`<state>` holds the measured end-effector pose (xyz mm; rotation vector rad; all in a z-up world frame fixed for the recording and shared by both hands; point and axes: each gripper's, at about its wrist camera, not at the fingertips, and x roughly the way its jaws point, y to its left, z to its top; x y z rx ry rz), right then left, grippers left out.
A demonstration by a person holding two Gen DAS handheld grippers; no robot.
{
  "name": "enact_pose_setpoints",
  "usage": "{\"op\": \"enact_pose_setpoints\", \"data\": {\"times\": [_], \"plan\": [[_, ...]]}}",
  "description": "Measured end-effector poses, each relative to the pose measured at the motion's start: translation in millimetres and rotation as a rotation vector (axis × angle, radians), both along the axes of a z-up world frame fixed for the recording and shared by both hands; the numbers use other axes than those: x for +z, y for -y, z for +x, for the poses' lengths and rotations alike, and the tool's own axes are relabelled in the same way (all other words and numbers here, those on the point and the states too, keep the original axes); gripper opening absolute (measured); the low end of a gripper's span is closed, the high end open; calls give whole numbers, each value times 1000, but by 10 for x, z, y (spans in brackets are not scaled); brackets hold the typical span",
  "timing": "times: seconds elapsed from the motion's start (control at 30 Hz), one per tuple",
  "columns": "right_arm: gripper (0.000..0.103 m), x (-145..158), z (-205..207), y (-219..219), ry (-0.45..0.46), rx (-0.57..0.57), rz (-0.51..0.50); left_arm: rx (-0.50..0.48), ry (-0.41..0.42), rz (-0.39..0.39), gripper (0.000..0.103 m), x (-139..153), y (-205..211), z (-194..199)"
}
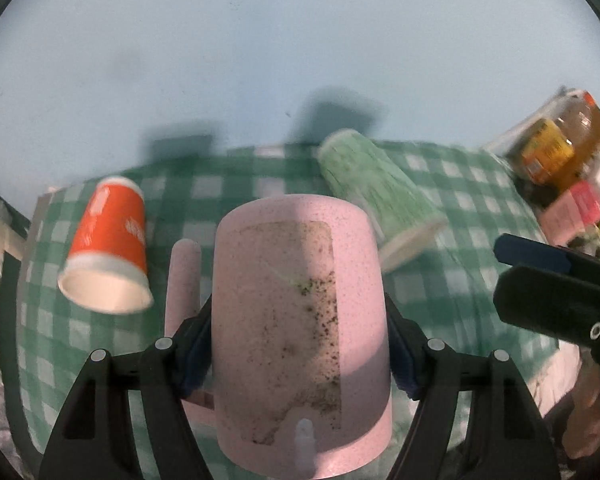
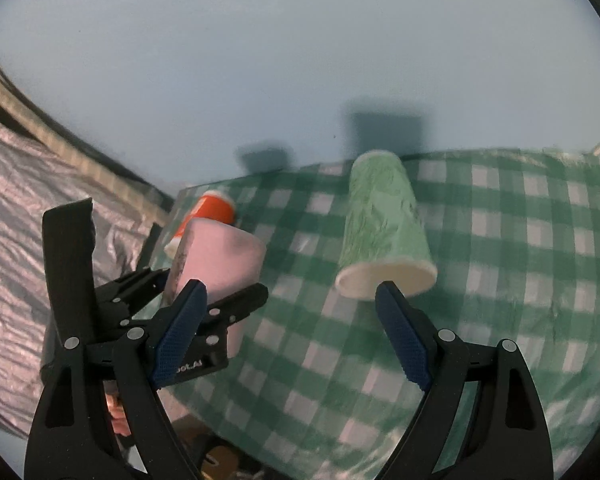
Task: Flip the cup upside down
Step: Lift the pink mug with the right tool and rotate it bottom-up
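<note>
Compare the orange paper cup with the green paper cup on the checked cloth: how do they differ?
The orange cup is shorter and boldly coloured with white markings; the green cup is taller, pale and faintly patterned. The orange cup sits nearer the cloth's left edge, the green cup nearer the middle. Both stand upside down, white rims on the checked cloth.

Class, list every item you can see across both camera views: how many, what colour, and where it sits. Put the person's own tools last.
Pink speckled plastic mug with handle: one, pink, clamped upside down in the left claw, above the cloth.
Orange paper cup: one, orange and white, upside down on the cloth's left side.
Green patterned paper cup: one, pale green, upside down near the wall.
Green-and-white checked tablecloth: one, covering the table.
Amber drink bottle: one, far right; items beside it blurred.
Left claw: black, blue pads, shut on mug.
Right claw: black, blue pads, open.
</note>
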<state>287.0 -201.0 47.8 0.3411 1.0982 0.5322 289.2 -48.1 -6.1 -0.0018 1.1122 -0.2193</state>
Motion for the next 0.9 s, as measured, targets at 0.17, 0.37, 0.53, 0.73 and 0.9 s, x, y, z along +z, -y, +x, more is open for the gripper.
{"op": "enact_pose_setpoints", "data": {"times": [0.17,0.37,0.53,0.73,0.9], "plan": [[87,-83,-364,68,-11,7,40,-36,-37,-42,75,-143,42,-334],[87,-270,-649,54,-37,22,44,-60,-71,-59,75,-323,86,-524],[87,-412,-751,89,-52,11,27,-66,-86,-54,75,-415,112,-623],[87,-591,-778,118,-78,-2,16,-77,-118,-30,75,-588,154,-664],[87,-635,-774,124,-90,2,18,-78,-134,-19,75,-664,181,-661]]}}
